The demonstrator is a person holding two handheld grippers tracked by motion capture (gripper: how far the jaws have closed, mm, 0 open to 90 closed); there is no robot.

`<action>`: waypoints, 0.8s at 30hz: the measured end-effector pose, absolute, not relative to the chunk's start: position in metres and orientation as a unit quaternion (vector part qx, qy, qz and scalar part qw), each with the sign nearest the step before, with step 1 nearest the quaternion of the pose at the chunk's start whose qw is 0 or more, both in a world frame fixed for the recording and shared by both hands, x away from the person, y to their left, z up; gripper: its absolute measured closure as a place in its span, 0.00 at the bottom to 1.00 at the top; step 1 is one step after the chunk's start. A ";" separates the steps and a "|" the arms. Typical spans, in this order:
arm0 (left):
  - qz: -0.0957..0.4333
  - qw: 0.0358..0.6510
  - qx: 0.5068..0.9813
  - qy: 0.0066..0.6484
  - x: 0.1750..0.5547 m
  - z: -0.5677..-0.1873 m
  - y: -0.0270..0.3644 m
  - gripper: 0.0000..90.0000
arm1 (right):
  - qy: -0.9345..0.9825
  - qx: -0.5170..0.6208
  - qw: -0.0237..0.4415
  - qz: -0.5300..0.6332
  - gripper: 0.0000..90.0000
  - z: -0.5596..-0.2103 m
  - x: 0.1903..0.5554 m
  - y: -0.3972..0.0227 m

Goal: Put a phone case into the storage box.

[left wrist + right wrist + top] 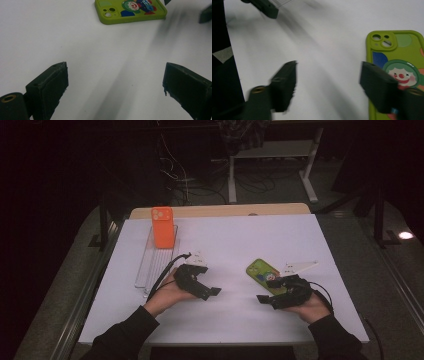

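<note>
A green phone case with a clown picture (262,272) lies flat on the white table, right of centre. My right gripper (264,299) sits just in front of it, open, with one jaw over the case's edge (402,62) in the right gripper view. My left gripper (212,292) rests open on the table to the left, jaws wide apart and holding nothing; the green case (130,10) lies beyond them in the left gripper view. An orange phone case (162,226) stands upright at the far end of a clear tray (150,265) at the left.
The white table top (240,240) has bare room in the middle and at the back right. A small white three-cornered piece (300,266) lies right of the green case. Beyond the table stand desk legs and cables on a dark floor.
</note>
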State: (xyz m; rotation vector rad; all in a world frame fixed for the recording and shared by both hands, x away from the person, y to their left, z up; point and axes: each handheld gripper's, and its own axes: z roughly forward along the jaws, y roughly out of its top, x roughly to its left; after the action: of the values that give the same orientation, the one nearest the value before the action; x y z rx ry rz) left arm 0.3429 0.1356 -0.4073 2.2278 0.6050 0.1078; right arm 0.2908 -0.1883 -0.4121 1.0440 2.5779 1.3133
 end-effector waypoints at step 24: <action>0.040 0.407 0.880 0.241 0.344 -0.408 0.135 0.00 | 0.850 0.346 0.060 0.393 0.02 -0.408 0.288 -0.185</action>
State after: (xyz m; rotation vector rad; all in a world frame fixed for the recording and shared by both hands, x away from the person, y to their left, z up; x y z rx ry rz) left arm 0.3444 0.1353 -0.4079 2.2186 0.6078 0.1003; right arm 0.2881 -0.1852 -0.4082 1.0462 2.5726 1.1892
